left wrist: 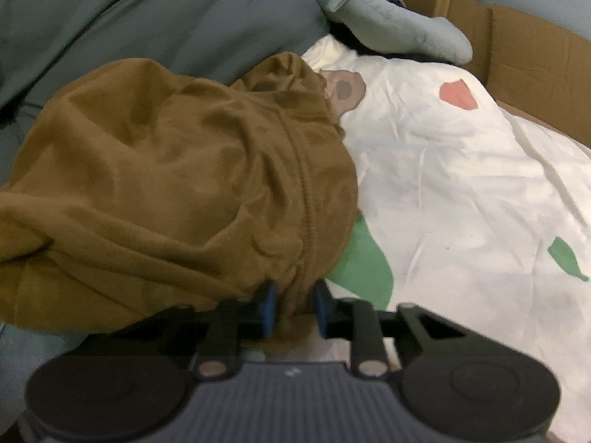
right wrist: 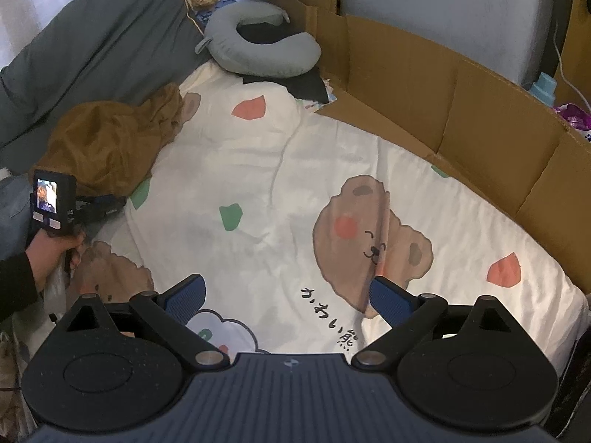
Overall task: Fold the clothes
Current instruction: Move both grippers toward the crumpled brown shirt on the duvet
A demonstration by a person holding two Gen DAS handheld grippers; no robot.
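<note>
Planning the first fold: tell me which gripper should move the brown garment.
Left. The left gripper is already shut on the brown garment; the right gripper hangs open over the bear-print sheet, apart from it.

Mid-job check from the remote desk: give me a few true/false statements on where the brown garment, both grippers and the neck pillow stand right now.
1. The left gripper is shut on the brown garment. True.
2. The right gripper holds a corner of the garment. False: it is open over the bear-print sheet, holding nothing.
3. The garment is folded flat. False: it lies bunched in a heap at the sheet's edge.
4. The grey neck pillow lies at the far end of the sheet. True.
5. Cardboard borders the sheet's right side. True.
</note>
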